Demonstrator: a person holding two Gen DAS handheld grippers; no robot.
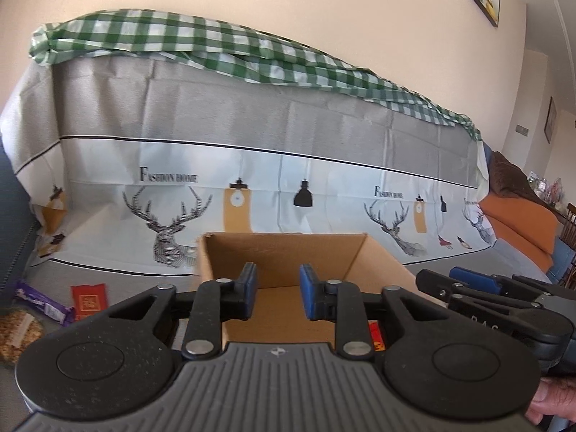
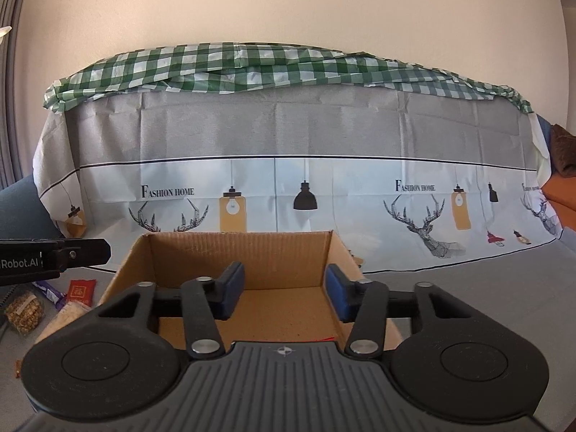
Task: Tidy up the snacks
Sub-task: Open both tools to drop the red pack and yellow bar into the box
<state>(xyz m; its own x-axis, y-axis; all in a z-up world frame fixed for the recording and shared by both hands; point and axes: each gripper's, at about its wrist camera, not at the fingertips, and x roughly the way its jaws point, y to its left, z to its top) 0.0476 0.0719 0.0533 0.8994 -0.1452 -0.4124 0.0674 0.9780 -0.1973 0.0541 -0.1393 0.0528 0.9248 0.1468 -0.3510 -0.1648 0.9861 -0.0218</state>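
An open cardboard box (image 1: pixel 288 252) stands on the grey cloth, seen in both wrist views (image 2: pixel 252 252). My left gripper (image 1: pixel 278 289) is open and empty, above the box's near side. My right gripper (image 2: pixel 284 291) is open and empty, also above the box. A red packet (image 1: pixel 374 334) lies inside the box near its front; its edge shows in the right wrist view (image 2: pixel 324 339). Left of the box lie a red packet (image 1: pixel 89 300), a purple bar (image 1: pixel 41 302) and a bag of nuts (image 1: pixel 16 334). The right gripper also shows at the right of the left wrist view (image 1: pixel 468 280).
A sofa back covered by a grey printed cloth (image 2: pixel 288 136) and a green checked cloth (image 2: pixel 252 64) stands behind the box. Orange cushions (image 1: pixel 518 223) lie at the far right. The left gripper's body (image 2: pixel 54 257) reaches in from the left of the right wrist view.
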